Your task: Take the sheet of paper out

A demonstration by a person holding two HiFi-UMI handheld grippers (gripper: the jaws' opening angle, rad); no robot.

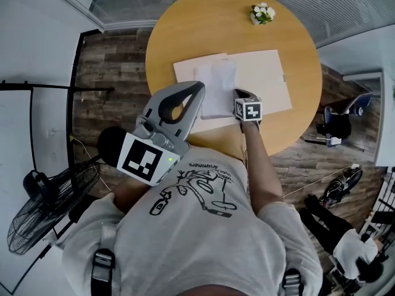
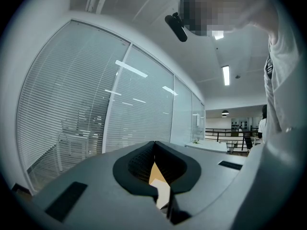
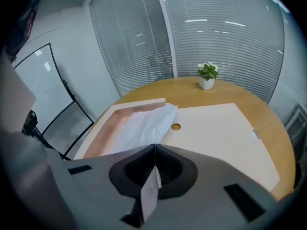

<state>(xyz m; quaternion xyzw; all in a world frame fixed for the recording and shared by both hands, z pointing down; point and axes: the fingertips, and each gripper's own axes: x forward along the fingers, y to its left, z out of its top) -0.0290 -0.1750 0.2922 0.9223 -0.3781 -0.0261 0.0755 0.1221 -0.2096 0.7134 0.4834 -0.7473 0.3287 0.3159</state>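
The person leans over the near edge of the round tabletop [image 1: 185,29], with a gripper in each hand. The left gripper [image 1: 199,90] is held up off the tabletop, close to the person's chest and pointing level toward the window blinds [image 2: 72,104]. Its jaws are clenched tip to tip with nothing between them. Through the slot behind the tips only a sliver of wood and white shows.

Just to its right, the right gripper [image 1: 237,97] tilts down at the near edge of the tabletop. Its jaws are clamped flat on the near end of the sheet [image 1: 217,85], and a strip of the paper runs back between them toward the camera. From that pinch the sheet [image 3: 144,123] runs away from the person, bowed and creased. It lies over the left half of an open white folder [image 1: 265,73] that rests flat in the middle of the tabletop. The far end of the sheet reaches the raised far rim of that half. I cannot tell whether it is tucked under anything there.

The folder's right half [image 3: 216,128] lies bare, with a small round hole near the fold. Farther off, near the far rim of the tabletop, stands a small potted plant [image 1: 262,13].
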